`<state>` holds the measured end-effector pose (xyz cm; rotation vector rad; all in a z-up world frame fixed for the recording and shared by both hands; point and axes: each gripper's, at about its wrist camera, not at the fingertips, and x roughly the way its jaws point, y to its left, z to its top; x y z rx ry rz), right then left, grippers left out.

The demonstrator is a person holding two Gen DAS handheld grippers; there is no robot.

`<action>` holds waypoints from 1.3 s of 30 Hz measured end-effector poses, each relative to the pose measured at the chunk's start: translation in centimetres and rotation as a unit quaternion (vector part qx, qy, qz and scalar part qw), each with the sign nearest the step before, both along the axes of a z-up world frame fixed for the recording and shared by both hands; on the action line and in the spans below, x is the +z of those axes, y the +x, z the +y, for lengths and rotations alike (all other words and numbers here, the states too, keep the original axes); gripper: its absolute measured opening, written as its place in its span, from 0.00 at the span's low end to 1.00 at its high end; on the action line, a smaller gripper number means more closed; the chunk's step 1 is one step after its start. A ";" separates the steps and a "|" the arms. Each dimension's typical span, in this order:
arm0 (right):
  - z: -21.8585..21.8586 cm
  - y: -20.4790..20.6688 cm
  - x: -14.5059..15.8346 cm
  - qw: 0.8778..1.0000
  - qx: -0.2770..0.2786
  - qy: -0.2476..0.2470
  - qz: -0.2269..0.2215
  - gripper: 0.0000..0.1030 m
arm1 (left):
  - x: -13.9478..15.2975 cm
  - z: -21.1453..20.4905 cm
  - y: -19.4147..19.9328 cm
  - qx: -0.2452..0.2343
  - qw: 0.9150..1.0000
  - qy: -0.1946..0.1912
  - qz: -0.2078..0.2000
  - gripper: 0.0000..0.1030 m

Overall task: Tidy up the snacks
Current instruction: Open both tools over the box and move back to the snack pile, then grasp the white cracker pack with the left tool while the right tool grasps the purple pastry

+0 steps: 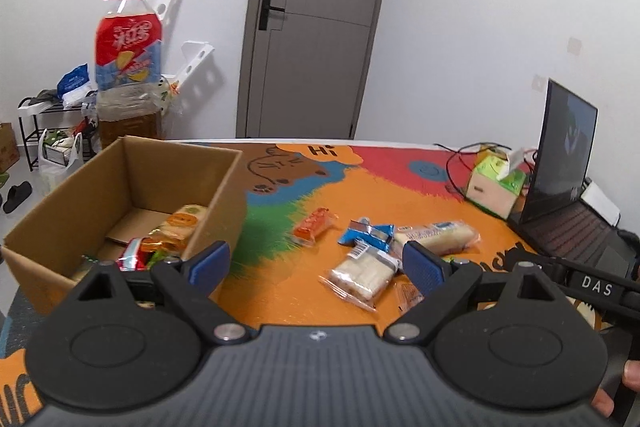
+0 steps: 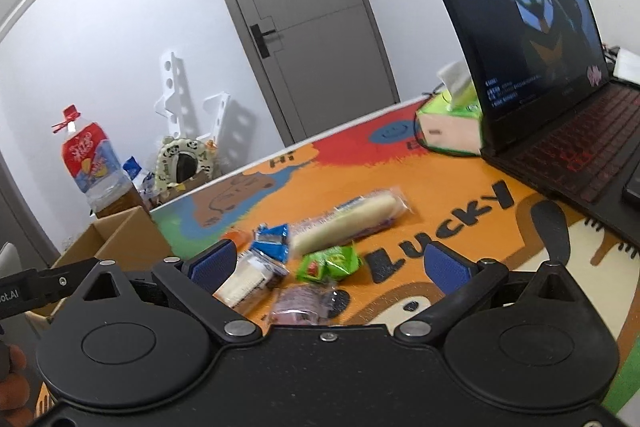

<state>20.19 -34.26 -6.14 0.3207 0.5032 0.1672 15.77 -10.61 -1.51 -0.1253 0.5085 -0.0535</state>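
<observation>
Hovering empty with fingers spread wide, the left gripper [image 1: 316, 263] and right gripper [image 2: 332, 265] face loose snacks [image 1: 362, 277] lying right of the cardboard box [image 1: 80, 199], long roll [image 2: 344, 223] crosswise.

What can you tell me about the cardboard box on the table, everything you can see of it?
The cardboard box is plain brown corrugated card, open at the top, standing upright on the left part of the colourful mat. The left wrist view looks into it: several wrapped snacks already lie on its floor, orange, red and green packets among them. Behind it stands a large oil bottle. The left gripper, jaws open and empty, hangs just in front of its near right corner. The right wrist view shows only its rim at the left.
</observation>
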 end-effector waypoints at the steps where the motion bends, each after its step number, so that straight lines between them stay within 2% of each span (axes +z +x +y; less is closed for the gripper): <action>1: 0.1 0.1 -0.2 1.000 0.001 -0.002 0.004 0.93 | -0.2 -0.3 0.2 -0.002 1.000 0.003 0.001 0.90; 4: 0.2 0.6 -1.0 1.000 0.004 -0.006 0.017 0.86 | -0.8 -0.9 0.8 -0.005 1.000 0.007 0.010 0.89; 7: 0.6 1.2 -1.7 0.999 0.013 -0.007 0.029 0.82 | -1.4 -0.7 1.9 -0.009 0.999 -0.010 0.034 0.84; 10: 1.3 1.9 -2.4 0.999 0.024 -0.014 0.043 0.76 | -1.9 -0.7 2.5 -0.012 0.999 -0.019 0.037 0.78; 15: 3.0 3.1 -3.5 0.997 0.043 -0.021 0.058 0.73 | -2.7 -0.7 3.6 -0.021 0.998 -0.020 0.048 0.72; 23: 4.8 4.4 -4.8 0.995 0.063 -0.036 0.075 0.70 | -3.8 -0.6 5.0 -0.027 0.998 -0.018 0.061 0.71; 24: 5.1 4.3 -4.9 0.994 0.063 -0.047 0.070 0.65 | -4.0 -0.6 5.2 -0.028 0.997 -0.018 0.064 0.71; 26: 5.2 4.4 -4.8 0.994 0.065 -0.054 0.069 0.48 | -4.3 -0.8 5.6 -0.032 0.997 -0.016 0.067 0.71; 28: 4.8 4.5 -4.8 0.994 0.066 -0.044 0.070 0.41 | -4.5 -1.0 5.9 -0.034 0.997 -0.011 0.066 0.71; 31: 4.3 4.3 -4.8 0.995 0.066 -0.033 0.069 0.38 | -4.9 -1.8 6.2 -0.042 0.997 0.011 0.058 0.72; 39: 2.6 4.2 -4.7 0.996 0.048 -0.030 0.063 0.36 | -6.0 -3.4 7.9 -0.055 0.995 0.019 0.075 0.72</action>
